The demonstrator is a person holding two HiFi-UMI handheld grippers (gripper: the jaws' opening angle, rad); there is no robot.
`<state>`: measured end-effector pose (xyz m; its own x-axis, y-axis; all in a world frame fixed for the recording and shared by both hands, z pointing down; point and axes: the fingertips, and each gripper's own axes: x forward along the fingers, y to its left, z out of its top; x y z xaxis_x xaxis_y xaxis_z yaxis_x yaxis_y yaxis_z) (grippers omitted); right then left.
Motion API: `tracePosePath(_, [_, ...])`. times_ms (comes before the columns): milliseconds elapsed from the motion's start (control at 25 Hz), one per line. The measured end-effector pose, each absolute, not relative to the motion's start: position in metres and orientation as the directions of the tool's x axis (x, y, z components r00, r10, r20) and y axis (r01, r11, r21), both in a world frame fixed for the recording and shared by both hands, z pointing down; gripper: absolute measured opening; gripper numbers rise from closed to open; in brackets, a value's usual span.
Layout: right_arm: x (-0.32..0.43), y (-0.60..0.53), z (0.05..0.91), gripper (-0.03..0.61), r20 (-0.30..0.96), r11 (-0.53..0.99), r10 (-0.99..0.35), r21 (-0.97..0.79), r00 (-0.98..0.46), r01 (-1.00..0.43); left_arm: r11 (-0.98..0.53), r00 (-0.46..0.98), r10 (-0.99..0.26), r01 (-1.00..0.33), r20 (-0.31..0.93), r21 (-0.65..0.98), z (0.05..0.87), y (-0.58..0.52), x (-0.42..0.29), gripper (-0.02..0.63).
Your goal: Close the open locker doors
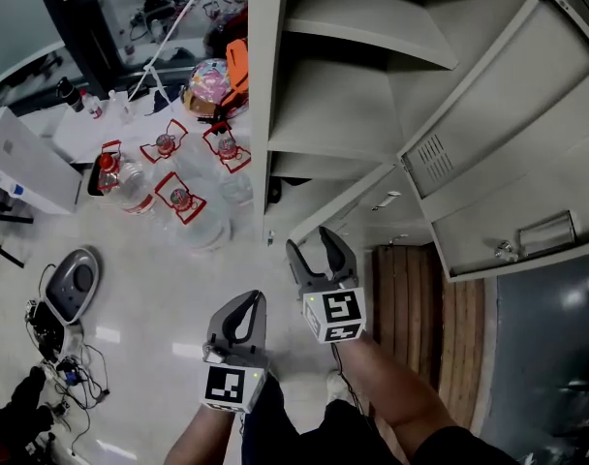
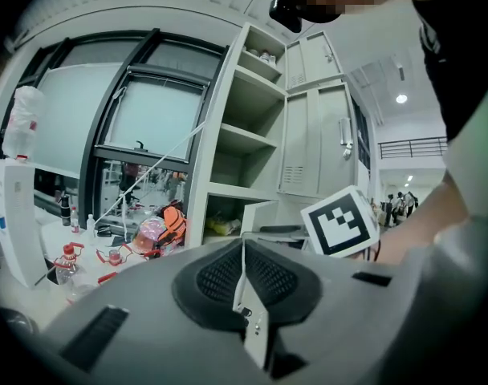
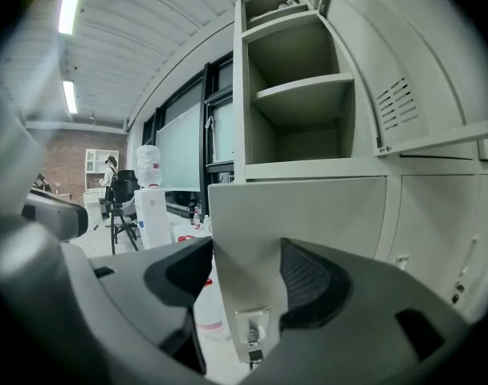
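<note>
A grey locker cabinet stands with its shelves bare to view. Its tall upper door hangs wide open to the right, a latch handle near its free edge. Below it a small lower door stands ajar. My right gripper is open at that door's free corner; in the right gripper view the door's panel stands upright between the spread jaws of the right gripper. My left gripper is shut on nothing, low and left of the right one, and the left gripper faces the cabinet.
Several water bottles with red caps stand on the floor left of the cabinet, beside a colourful ball and an orange bag. A white box, a round grey device and cables lie further left.
</note>
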<state>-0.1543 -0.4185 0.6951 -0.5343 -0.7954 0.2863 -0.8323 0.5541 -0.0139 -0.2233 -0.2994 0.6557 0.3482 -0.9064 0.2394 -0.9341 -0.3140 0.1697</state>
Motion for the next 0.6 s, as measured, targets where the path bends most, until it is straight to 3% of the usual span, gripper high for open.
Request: tracePosePath(600, [-0.191,-0.481,0.692,0.271,0.259,0.521,-0.828,0.022,-0.498,-0.853,-0.325,0.36,-0.908,-0.928,0.215,0.182,0.661,-0.34,-0.274,0.005])
